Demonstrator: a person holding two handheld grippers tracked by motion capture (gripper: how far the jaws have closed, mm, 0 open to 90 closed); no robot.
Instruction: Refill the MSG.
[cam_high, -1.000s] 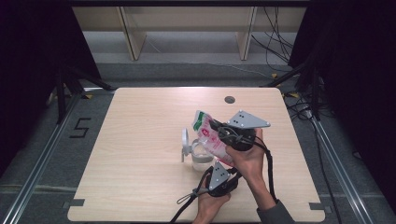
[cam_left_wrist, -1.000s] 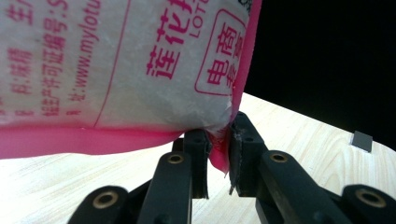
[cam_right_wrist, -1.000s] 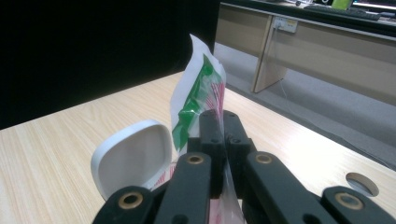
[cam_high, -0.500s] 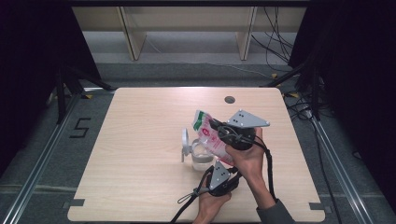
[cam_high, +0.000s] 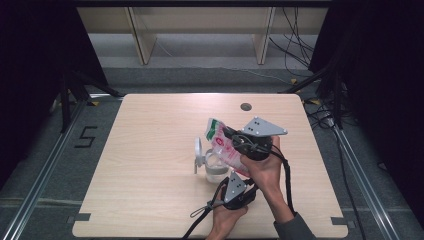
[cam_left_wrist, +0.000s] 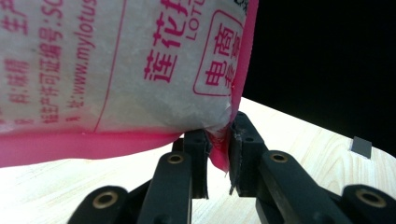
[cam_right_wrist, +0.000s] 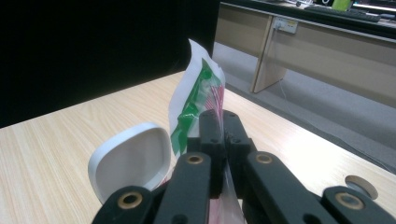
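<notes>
Still, nothing moves: the left gripper (cam_left_wrist: 217, 151) pinches the pink bag (cam_high: 223, 142) corner, the right gripper (cam_right_wrist: 219, 128) clamps its top over the clear container (cam_high: 216, 169). Pouring seems next.

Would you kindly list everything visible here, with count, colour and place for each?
bag: one, white with pink and green print, held tilted over the container.
container: one, clear, on the table under the bag.
lid: one, white, standing open at the container's left.
table: one, light wood, centre.
round insert: one, grey, table's far edge.
left gripper: one, black, clamped on the bag's pink corner.
right gripper: one, black, clamped on the bag.
</notes>
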